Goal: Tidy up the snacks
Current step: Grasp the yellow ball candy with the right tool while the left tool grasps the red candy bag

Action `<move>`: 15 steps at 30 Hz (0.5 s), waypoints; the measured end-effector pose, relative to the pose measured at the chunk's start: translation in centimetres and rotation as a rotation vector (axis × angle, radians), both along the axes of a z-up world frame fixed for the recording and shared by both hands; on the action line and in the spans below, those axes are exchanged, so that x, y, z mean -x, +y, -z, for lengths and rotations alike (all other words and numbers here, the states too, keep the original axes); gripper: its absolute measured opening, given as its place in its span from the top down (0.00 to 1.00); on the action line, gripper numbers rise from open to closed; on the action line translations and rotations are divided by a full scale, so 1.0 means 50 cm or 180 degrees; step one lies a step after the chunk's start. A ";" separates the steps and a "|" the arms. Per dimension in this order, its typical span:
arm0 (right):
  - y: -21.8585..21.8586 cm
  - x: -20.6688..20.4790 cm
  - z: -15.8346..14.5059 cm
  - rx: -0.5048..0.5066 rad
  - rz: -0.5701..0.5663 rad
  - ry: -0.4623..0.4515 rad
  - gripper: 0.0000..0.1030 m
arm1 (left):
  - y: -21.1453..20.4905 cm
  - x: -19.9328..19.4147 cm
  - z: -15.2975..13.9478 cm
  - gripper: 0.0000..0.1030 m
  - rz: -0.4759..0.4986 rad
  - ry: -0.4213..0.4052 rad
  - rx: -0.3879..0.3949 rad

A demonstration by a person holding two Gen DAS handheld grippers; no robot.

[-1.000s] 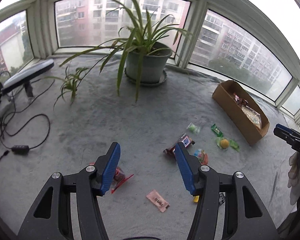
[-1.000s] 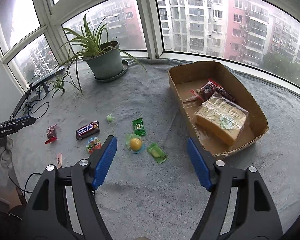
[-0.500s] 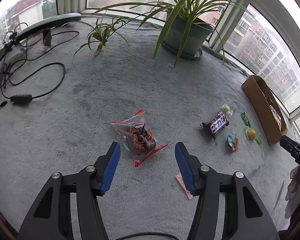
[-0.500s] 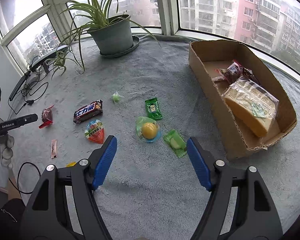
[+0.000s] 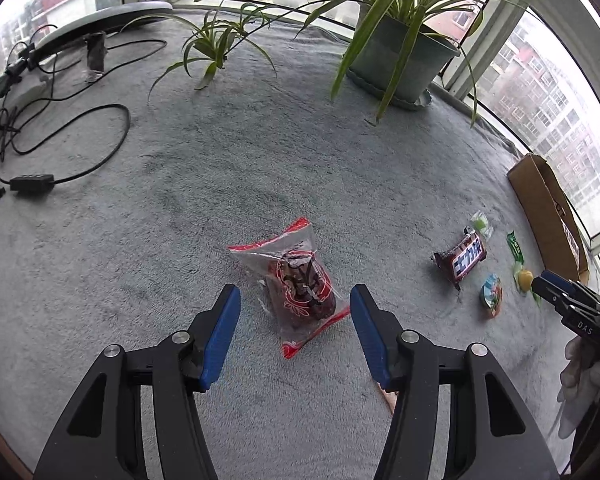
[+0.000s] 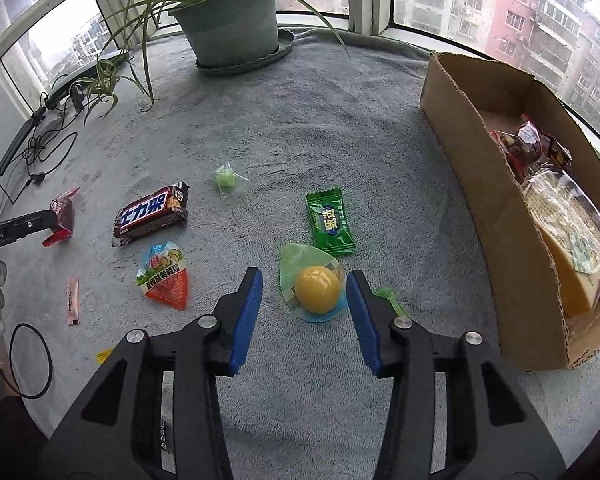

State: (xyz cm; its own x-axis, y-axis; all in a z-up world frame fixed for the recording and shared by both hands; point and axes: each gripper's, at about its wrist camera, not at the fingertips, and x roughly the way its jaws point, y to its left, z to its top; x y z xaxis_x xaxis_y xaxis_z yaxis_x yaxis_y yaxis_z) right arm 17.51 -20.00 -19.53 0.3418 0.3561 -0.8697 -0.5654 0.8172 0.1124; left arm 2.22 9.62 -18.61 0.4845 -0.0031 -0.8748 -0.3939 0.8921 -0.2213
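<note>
Both wrist cameras look steeply down, close over the blanket (image 5: 260, 168); left faces the window plant (image 5: 400, 56), right faces the box (image 6: 480, 168); both share the chocolate bar (image 6: 152, 214).

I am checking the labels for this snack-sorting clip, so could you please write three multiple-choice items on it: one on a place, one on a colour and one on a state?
1. What lies between the fingers of the left gripper?
A. a clear red-edged snack bag
B. a green candy
C. a chocolate bar

2. What colour is the ball in the jelly cup?
A. red
B. yellow
C. white

3. How does the cardboard box stand?
A. closed
B. open and empty
C. open, with snacks inside

Answers: 1 A, the snack bag lies on the grey cloth there; 2 B, it shows yellow between the closing fingers of the right gripper; 3 C, a wrapped cake and a packet lie inside.
</note>
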 end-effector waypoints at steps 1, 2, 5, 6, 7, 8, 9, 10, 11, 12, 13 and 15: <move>0.002 -0.002 0.002 0.0009 -0.0008 0.0002 0.55 | 0.001 -0.004 0.004 0.46 0.0003 0.0008 0.0011; 0.005 -0.004 0.004 0.0013 -0.0009 0.0010 0.55 | 0.001 -0.010 0.007 0.46 0.0008 0.0017 0.0006; 0.006 -0.010 0.009 0.0015 -0.0008 0.0047 0.55 | 0.000 -0.019 0.018 0.46 -0.0005 0.0030 0.0035; 0.006 -0.013 0.012 0.0018 -0.0003 0.0059 0.56 | 0.000 -0.020 0.020 0.46 -0.0008 0.0029 0.0040; 0.006 -0.015 0.013 0.0017 0.0002 0.0072 0.56 | -0.001 -0.021 0.022 0.46 -0.0009 0.0028 0.0039; 0.007 -0.018 0.015 0.0016 0.0002 0.0085 0.56 | -0.002 -0.023 0.024 0.47 -0.0008 0.0025 0.0034; 0.009 -0.019 0.017 0.0022 -0.0005 0.0093 0.57 | -0.002 -0.025 0.026 0.52 0.0003 0.0029 0.0040; 0.011 -0.019 0.018 0.0045 -0.0014 0.0096 0.59 | -0.003 -0.027 0.028 0.55 0.0014 0.0029 0.0061; 0.013 -0.018 0.019 0.0068 -0.0022 0.0092 0.59 | -0.003 -0.028 0.029 0.57 0.0023 0.0023 0.0076; 0.014 -0.018 0.021 0.0075 -0.0035 0.0092 0.59 | -0.005 -0.031 0.029 0.57 0.0023 0.0024 0.0061; 0.015 -0.018 0.022 0.0087 -0.0046 0.0097 0.61 | -0.006 -0.032 0.029 0.58 0.0027 0.0019 0.0046; 0.016 -0.018 0.024 0.0117 -0.0057 0.0098 0.62 | -0.006 -0.034 0.029 0.62 0.0032 0.0013 0.0046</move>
